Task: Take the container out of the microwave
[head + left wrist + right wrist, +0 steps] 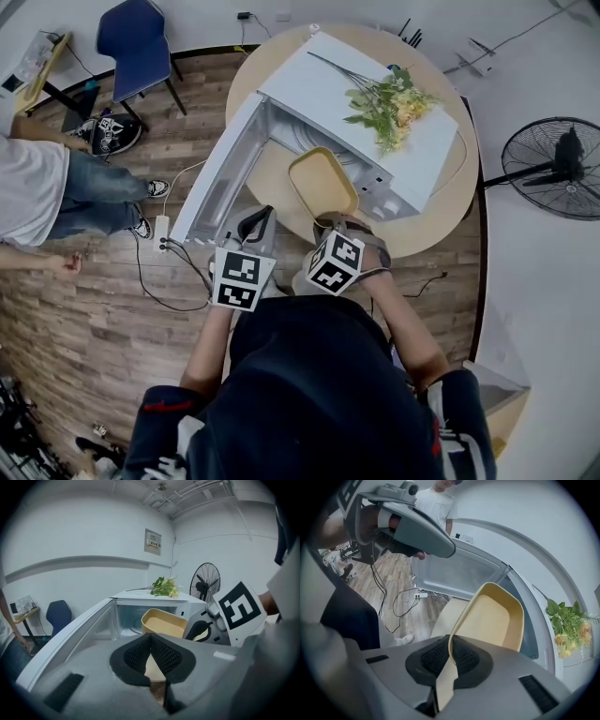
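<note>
A shallow yellow container (pixel 323 183) hangs tilted at the mouth of the white microwave (pixel 309 89), whose door (pixel 220 173) swings open to the left. My right gripper (pixel 451 644) is shut on the container's near rim (pixel 497 620), and its marker cube shows in the head view just below the container. My left gripper (pixel 265 214) hovers beside it, in front of the open door, apart from the container (pixel 161 623). Its pads (pixel 140 653) meet at the tips with nothing between them.
The microwave stands on a round wooden table (pixel 441 211) with a flower bunch (pixel 389 103) on top. A power strip (pixel 161 232) and cables lie on the floor at left, near a seated person (pixel 37 187). A fan (pixel 553 169) stands right; a blue chair (pixel 136 42) is behind.
</note>
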Demonstrator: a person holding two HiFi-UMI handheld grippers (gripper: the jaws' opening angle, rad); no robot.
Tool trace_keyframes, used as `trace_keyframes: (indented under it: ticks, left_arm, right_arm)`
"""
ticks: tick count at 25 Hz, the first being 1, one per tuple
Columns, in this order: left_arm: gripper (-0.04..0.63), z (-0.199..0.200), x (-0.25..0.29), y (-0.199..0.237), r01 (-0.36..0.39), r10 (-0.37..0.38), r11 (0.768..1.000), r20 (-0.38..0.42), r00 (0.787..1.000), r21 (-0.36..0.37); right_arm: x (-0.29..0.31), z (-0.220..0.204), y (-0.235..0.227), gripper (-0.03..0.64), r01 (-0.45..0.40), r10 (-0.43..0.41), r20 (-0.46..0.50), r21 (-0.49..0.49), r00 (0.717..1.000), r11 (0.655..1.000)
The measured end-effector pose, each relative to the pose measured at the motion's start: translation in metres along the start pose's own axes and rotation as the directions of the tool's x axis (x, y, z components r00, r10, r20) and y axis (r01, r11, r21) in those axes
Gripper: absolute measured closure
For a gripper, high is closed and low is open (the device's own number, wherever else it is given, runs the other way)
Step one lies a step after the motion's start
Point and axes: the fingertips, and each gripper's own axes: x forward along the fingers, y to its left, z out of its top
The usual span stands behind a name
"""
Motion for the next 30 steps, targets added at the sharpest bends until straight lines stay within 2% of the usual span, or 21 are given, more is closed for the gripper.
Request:
trace_keyframes:
  ticks: [30]
  left_arm:
    - [0.581,-0.002,0.011,0.001,-0.006,0.006,1.000,-0.008,1.000,0.001]
  right_arm:
    - [0.005,-0.002,-0.007,0.595,-0.008,0.008,0.000,0.011,1.000,1.000]
